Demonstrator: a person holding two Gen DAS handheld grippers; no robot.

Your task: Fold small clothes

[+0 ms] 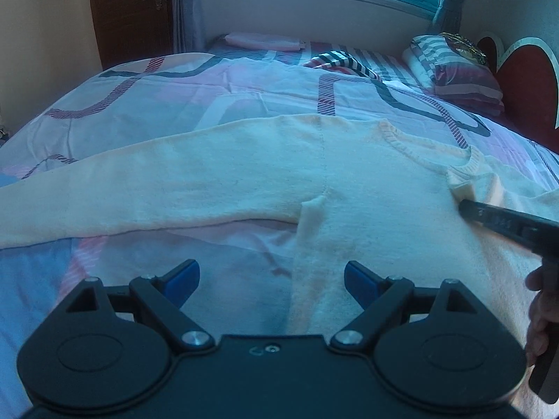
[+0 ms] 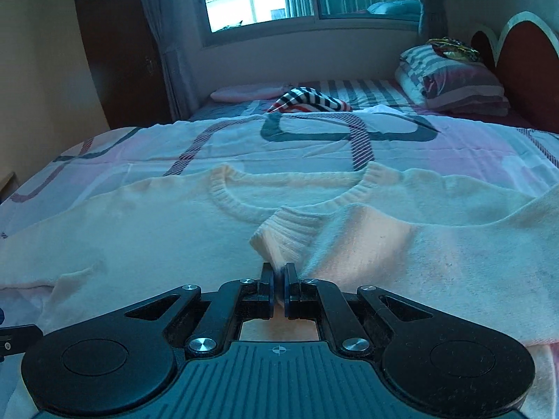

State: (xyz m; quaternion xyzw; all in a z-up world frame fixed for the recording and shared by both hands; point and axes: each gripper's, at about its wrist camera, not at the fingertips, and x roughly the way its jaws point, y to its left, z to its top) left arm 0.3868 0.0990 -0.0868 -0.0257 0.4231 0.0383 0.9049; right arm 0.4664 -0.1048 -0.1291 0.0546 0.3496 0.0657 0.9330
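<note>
A cream knitted sweater [image 1: 367,188] lies spread on the bed, its left sleeve [image 1: 122,192] stretched out to the left. My left gripper [image 1: 271,281] is open and empty, low over the sweater's left side edge near the armpit. My right gripper [image 2: 278,281] is shut on the ribbed cuff [image 2: 283,237] of the right sleeve [image 2: 401,244], which is folded across the chest just below the collar [image 2: 244,206]. In the left wrist view the right gripper [image 1: 464,206] shows at the right with its tip by the cuff.
The bed has a patterned pink, white and grey cover [image 1: 174,104]. A striped garment [image 2: 307,101] and a pink folded item [image 2: 244,92] lie at the far side. Folded bedding [image 2: 454,80] sits by the red headboard [image 2: 524,63]. A wardrobe [image 2: 115,52] stands at the left.
</note>
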